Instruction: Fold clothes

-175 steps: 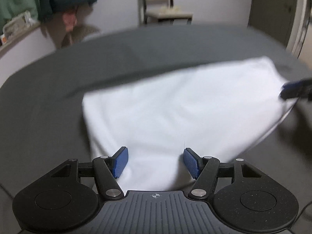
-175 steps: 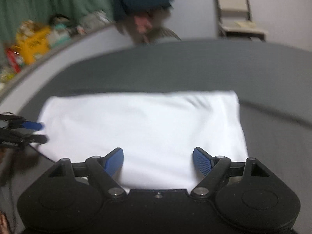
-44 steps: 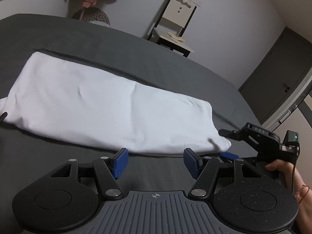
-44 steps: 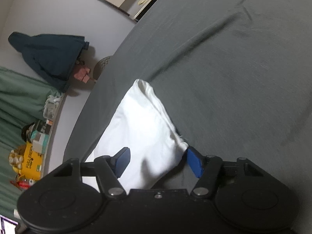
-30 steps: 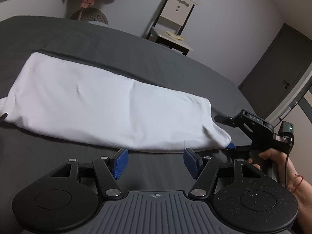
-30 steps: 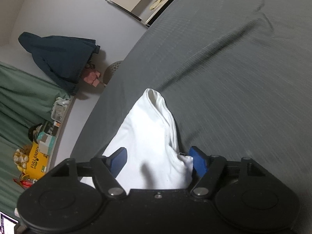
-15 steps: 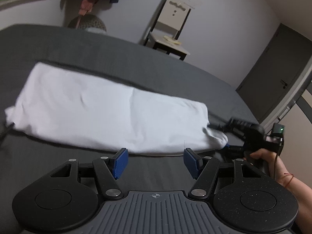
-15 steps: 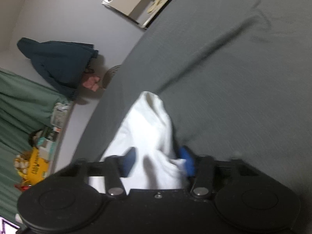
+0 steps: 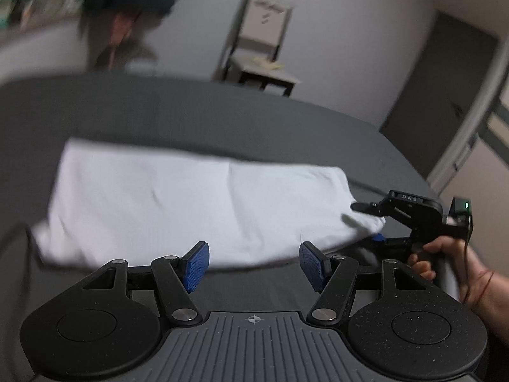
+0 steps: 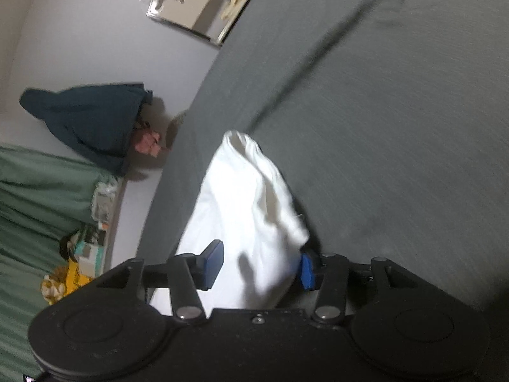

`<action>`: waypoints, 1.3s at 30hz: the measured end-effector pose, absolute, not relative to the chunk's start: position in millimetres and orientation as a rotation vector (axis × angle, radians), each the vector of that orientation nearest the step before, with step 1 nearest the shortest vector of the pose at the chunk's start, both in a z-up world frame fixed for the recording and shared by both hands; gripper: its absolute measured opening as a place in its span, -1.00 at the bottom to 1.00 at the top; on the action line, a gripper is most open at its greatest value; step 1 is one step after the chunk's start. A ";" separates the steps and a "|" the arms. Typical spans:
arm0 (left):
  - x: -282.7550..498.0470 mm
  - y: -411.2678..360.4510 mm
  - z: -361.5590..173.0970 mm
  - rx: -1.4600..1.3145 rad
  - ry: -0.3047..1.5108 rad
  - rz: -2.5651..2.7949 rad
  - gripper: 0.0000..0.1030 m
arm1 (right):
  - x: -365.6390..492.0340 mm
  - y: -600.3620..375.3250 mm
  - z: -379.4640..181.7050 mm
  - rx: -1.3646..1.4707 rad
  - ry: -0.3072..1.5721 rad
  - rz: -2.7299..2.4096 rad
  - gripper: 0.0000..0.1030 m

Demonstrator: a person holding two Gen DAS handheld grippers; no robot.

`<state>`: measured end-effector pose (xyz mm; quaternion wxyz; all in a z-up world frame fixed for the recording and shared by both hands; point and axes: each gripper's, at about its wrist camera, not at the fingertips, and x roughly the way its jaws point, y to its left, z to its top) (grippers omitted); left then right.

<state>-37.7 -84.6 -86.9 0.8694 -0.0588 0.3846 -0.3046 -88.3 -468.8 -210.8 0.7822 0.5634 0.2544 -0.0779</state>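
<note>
The white garment (image 9: 197,203), folded into a long band, lies across the dark grey bed cover (image 9: 222,117) just ahead of the left gripper (image 9: 253,265), its near long edge running a little beyond that gripper's blue pads (image 9: 197,265). The left gripper is spread wide with nothing between its fingers, hovering over bare cover short of the cloth. At the band's right end, off to the left gripper's right, the right gripper (image 9: 370,222) has one finger above and one below the corner; in its own view the white garment (image 10: 245,222) fills the gap between the fingers, which stand moderately apart around the cloth, and the frame does not settle whether they pinch it. The right hand (image 9: 445,261) grips its handle at the bed's near right. The far long edge and left end of the garment are blurred. Wide grey cover lies free beyond the cloth and to the right gripper's right. Past the bed stand a chair (image 9: 261,51) against the pale wall, and a dark door (image 9: 445,102).
</note>
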 end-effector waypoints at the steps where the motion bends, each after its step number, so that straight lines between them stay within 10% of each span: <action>1: -35.9 -86.3 -93.3 -0.146 0.829 -0.640 0.24 | -86.5 -470.6 -212.8 1.221 0.534 -0.169 -0.20; 12: -38.5 -84.9 -93.1 -0.129 0.800 -0.618 0.24 | -80.1 -464.5 -211.4 1.159 0.533 -0.170 -0.25; 18: -34.0 -78.2 -92.8 -0.151 0.800 -0.579 0.24 | -81.4 -464.5 -208.7 1.172 0.545 -0.179 -0.66; 39: -22.9 -27.1 -84.6 -0.337 0.787 -0.542 0.24 | -20.3 -264.0 -30.8 0.214 0.480 0.084 -0.77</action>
